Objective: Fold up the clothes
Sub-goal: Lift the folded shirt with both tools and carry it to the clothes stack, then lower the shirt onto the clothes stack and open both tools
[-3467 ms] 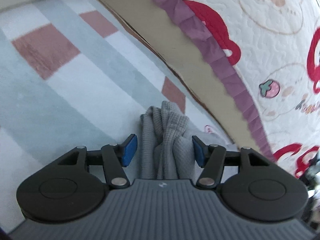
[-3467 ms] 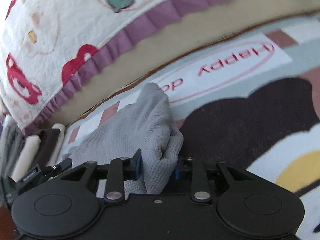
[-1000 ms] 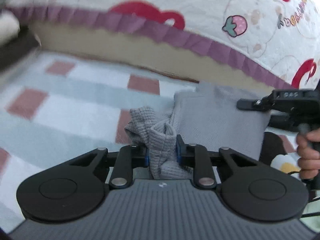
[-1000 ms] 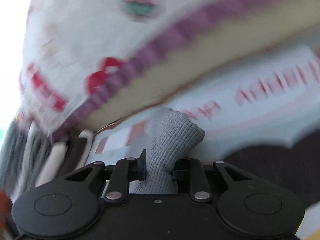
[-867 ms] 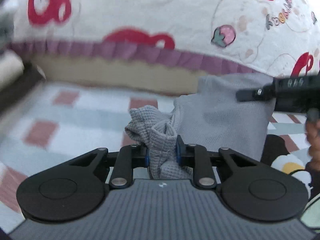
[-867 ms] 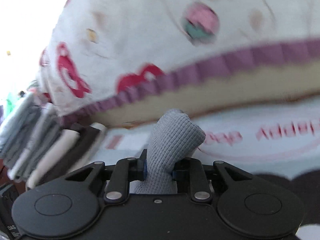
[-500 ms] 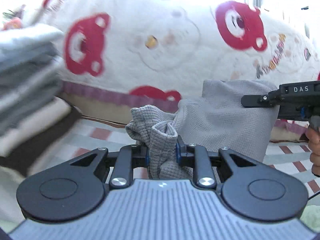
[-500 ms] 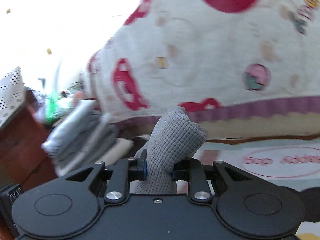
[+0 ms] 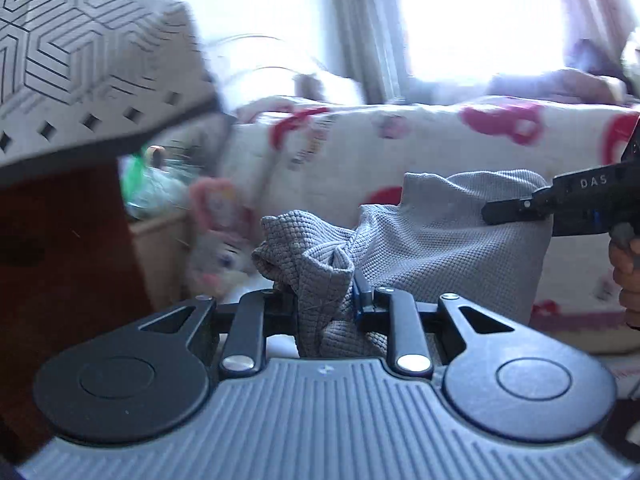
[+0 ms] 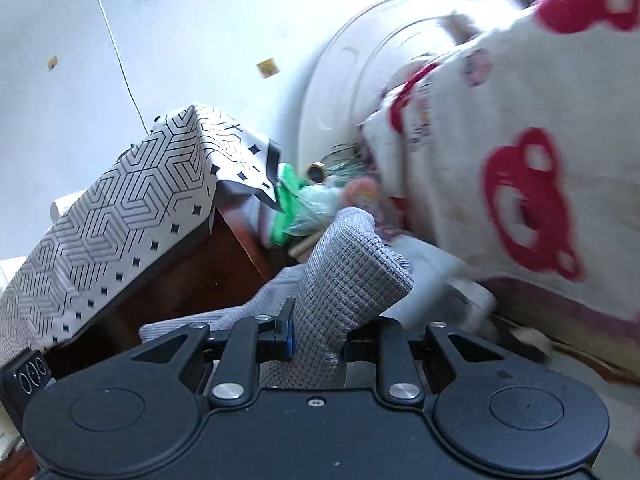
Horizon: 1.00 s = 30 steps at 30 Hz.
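In the left wrist view, a cloth with a black-and-white geometric print point(image 9: 72, 64) fills the upper left, draped over a dark reddish-brown piece of furniture point(image 9: 60, 248). Just right of it lie blurred green and pink things that cannot be made out. At the middle, the left tool point(image 9: 325, 300) is clamped on a bunched edge of the grey waffle-knit garment point(image 9: 440, 248), whose cloth rises in a crumpled knot between the fingers and spreads rightward as a raised panel. Behind the garment stands a bed with a white quilt printed with red bears point(image 9: 440, 136), and above that a bright window with curtains point(image 9: 472, 20). At the far right the other tool's black body, marked "DAS", pinches the garment's upper right corner, and a person's hand point(image 9: 629, 272) grips its handle.

In the right wrist view, the patterned cloth point(image 10: 112, 216) again sits at the left over the dark furniture point(image 10: 180, 280), below a pale wall point(image 10: 160, 20) with a thin white cord. At the middle, the right tool point(image 10: 318, 338) is closed tight on a thick fold of the grey garment point(image 10: 344, 280), which stands up from between the fingers, with more of it trailing to the left. The bear quilt point(image 10: 520, 160) fills the right side, blurred.
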Motion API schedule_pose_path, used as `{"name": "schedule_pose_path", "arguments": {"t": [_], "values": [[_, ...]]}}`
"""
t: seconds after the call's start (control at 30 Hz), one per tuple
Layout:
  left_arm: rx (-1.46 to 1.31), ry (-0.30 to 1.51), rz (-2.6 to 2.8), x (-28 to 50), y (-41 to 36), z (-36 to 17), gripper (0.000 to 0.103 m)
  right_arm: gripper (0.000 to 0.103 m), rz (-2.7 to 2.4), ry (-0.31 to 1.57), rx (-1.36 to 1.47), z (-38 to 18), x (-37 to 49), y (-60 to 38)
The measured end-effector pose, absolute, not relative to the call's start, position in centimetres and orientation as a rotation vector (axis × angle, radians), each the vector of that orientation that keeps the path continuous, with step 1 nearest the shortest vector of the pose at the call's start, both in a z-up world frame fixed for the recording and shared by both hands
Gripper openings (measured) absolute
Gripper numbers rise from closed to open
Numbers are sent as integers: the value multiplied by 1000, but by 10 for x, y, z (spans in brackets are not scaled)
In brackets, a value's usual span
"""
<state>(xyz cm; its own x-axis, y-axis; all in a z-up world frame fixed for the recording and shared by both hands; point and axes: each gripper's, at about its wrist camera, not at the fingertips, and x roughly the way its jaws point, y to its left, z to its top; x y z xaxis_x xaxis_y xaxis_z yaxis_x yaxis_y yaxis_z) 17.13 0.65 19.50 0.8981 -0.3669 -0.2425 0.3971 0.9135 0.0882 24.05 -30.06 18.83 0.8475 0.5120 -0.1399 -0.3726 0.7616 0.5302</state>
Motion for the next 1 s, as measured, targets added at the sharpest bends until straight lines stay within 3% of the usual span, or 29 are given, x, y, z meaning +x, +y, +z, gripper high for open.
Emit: {"name": "schedule_pose_path", "arguments": {"t": [0.1,0.2,0.37,0.43,0.5,0.63,0.67,0.77,1.0], "values": [[145,228,-327,222,12,211,22,24,550,305,526,198,308,-297],[68,347,-314,290,21,201,23,28,530,338,556,185,370,-298],[-137,569,-296,378,42,133,24,34,398,450,617,115,430,-300],[-150,528,-306,382,45,123,24,33,398,412,644,109,427,-302],[-113,493,-333,380,44,123,24,24,408,354,673,108,418,-303],[-96,493,-364,385,42,130,24,24,433,251,756,106,401,-310],[-101,499,-359,387,42,129,24,27,412,258,781,105,402,-313],[-115,514,-339,389,41,125,32,60,192,336,754,101,411,-317],[-122,384,-360,354,52,152,34,52,152,223,616,115,385,-315]]}}
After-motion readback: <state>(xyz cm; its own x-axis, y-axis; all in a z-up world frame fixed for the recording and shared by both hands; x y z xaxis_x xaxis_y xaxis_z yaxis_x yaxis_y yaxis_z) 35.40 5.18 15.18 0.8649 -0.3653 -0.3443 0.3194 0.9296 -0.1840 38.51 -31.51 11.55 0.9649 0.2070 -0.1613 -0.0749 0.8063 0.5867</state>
